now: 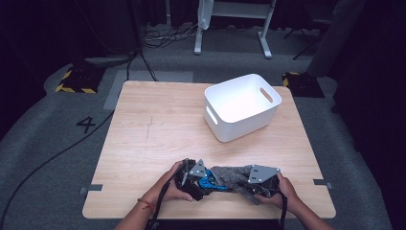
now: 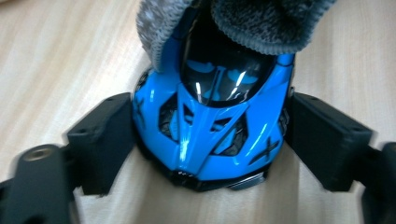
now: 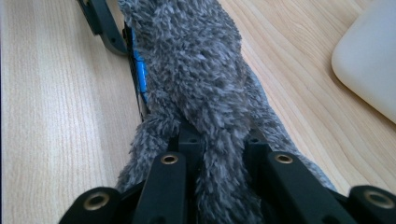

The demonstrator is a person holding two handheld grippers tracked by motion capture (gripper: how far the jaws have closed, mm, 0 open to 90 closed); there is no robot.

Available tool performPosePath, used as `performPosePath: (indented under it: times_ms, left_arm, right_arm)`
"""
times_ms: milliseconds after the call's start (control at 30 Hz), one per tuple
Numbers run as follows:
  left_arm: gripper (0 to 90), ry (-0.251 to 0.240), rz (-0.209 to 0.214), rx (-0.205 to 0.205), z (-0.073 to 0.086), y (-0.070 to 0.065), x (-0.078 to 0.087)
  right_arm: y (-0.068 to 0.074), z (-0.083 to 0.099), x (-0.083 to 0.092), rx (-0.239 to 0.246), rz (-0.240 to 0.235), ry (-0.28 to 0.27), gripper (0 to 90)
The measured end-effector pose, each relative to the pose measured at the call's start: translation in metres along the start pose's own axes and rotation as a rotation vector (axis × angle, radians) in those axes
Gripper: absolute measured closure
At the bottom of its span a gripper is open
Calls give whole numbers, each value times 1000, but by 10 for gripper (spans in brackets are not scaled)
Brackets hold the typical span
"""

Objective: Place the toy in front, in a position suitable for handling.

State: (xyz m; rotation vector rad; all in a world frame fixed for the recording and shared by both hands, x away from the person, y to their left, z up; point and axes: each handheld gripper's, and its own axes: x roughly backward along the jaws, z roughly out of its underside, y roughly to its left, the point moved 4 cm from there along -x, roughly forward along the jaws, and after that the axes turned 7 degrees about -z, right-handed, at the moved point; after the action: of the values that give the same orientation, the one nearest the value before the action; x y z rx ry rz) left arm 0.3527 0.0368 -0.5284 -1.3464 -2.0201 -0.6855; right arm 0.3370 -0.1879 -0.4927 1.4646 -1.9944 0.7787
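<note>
Near the table's [image 1: 143, 143] front edge, my left gripper [image 2: 210, 140] clamps the blue toy car [image 2: 210, 126]; right gripper [image 3: 224, 154] pinches the fuzzy grey sock [image 3: 201, 84] tight.

The fuzzy grey sock [image 2: 243, 23] covered the back part of the blue toy car [image 2: 210, 126]. In the right gripper view, just a thin blue strip of the car peeked out. The white bin [image 3: 369, 60] was cut off at the edge.
</note>
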Motion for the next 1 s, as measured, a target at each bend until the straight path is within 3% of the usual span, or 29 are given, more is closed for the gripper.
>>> performPosePath:
  times_ms: [167, 267, 367, 467, 500, 667, 767, 867, 1000]
  left_arm:
    - [208, -5, 10, -12, 2, 1, 1]
    - [208, -14, 6, -10, 3, 1, 1]
    - [208, -17, 6, -5, 3, 1, 1]
    - [209, -17, 6, -4, 4, 1, 1]
    - [215, -15, 4, -11, 4, 1, 2]
    - [218, -19, 7, -7, 4, 1, 2]
    - [220, -18, 5, -10, 4, 1, 2]
    - [234, -15, -2, -18, 4, 1, 2]
    - [236, -12, -1, -15, 4, 0, 2]
  right_arm:
    - [3, -1, 3, -9, 2, -42, 744]
    - [11, -7, 4, 27, -5, -67, 703]
    - [27, -15, -3, 75, -40, -52, 571]
    - [31, -17, -19, 112, 11, 21, 403]
    - [30, -17, -22, 114, 34, 22, 400]
    - [26, -17, -32, 112, 66, 38, 331]
    - [26, -16, -34, 122, 82, 48, 340]
    - [25, -14, -31, 134, 101, 76, 348]
    - [20, -3, -21, 102, 90, 82, 340]
